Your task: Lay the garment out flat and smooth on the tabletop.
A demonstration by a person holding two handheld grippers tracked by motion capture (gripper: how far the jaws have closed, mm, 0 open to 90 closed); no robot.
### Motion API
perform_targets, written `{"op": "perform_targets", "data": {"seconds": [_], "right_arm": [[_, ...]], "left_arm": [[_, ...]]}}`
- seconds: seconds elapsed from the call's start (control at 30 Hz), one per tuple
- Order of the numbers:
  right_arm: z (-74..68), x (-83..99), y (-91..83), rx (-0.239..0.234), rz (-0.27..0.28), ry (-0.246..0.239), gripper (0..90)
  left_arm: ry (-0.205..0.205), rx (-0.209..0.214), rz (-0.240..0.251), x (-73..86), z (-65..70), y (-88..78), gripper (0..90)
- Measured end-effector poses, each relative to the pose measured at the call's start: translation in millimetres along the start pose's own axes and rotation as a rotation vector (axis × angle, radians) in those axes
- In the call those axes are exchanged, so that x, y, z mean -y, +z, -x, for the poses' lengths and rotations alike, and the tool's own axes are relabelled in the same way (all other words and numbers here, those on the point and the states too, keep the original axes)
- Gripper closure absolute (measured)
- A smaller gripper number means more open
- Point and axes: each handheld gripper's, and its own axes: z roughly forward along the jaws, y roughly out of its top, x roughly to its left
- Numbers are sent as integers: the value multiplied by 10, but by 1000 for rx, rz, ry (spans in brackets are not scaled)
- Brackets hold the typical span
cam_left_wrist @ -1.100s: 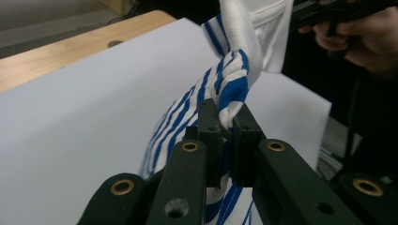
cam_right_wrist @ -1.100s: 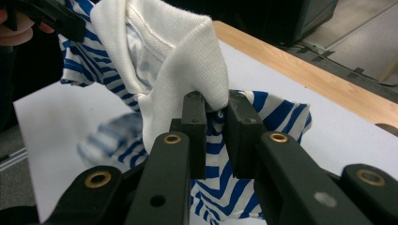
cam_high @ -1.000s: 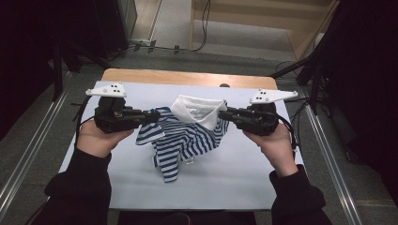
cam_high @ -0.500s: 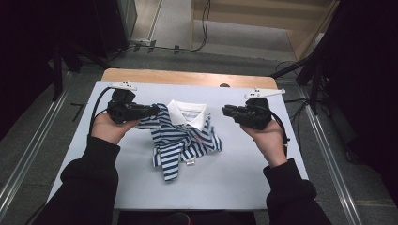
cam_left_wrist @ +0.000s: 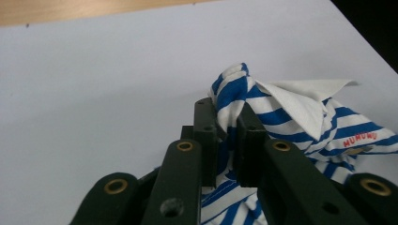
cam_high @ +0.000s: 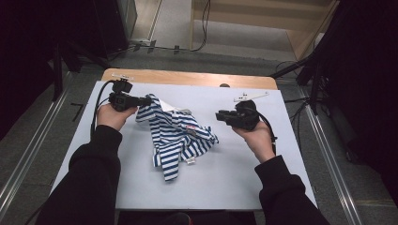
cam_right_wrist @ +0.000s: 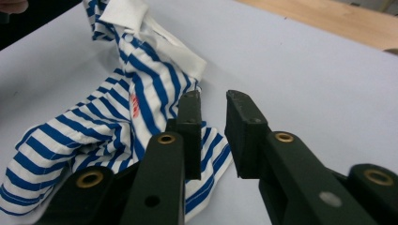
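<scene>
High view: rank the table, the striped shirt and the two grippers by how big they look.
1. table
2. striped shirt
3. left gripper and right gripper: they look about alike, so no order between them.

Bare white desk (cam_high: 244,178) on my near side, from the shirt's hem to the front edge: wide open for either hand. Striped shirt (cam_high: 176,136) heaped mid-desk, lying between my left gripper (cam_high: 149,100) and right gripper (cam_high: 218,116); a straight pass across meets cloth. Far strip by the wooden edge (cam_high: 187,78) is free behind the collar. Right of my right hand (cam_high: 256,136), open desk to the rim. Left jaws pinch shirt cloth; right jaws stand apart, nothing between them
</scene>
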Motion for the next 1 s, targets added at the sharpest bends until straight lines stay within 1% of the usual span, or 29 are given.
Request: {"op": "perform_targets", "data": {"seconds": [0.03,0.07,0.13,0.17,0.2,0.27,0.3,0.37,0.4,0.47,0.53,0.63,0.7,0.77,0.8,1.0], "right_arm": [[3,13,32,2,-9,2,718],[10,27,66,-2,-20,1,702],[17,44,140,-9,-44,6,679],[20,51,177,-12,-52,5,665],[22,61,210,-10,-52,5,644],[23,79,270,-17,-60,6,632],[21,84,298,-20,-66,3,614],[13,92,339,-21,-71,-3,586],[14,94,355,-17,-71,-9,573],[21,95,380,-21,-70,-4,560],[34,98,402,-26,-66,3,542],[38,103,431,-38,-64,18,510],[30,110,458,-56,-67,22,489],[7,118,486,-61,-73,23,482],[-6,125,505,-61,-75,14,479],[-103,168,635,-70,-102,-16,476]], "left_arm": [[-15,8,3,28,-29,14,802],[-19,15,4,54,-55,22,802],[-24,9,6,91,-93,36,787],[-23,2,14,107,-106,38,764],[-26,2,22,119,-122,34,722],[-37,26,35,136,-153,10,680],[-38,35,47,141,-159,-7,640],[-26,37,65,146,-161,-50,572],[-20,40,65,146,-163,-70,541],[-11,34,65,147,-154,-110,471],[4,32,75,165,-139,-158,429],[-4,48,93,205,-119,-216,400],[2,47,105,244,-108,-237,395],[4,41,91,260,-100,-245,395],[6,38,96,269,-93,-251,395],[-2,56,110,317,-68,-305,395]]}}
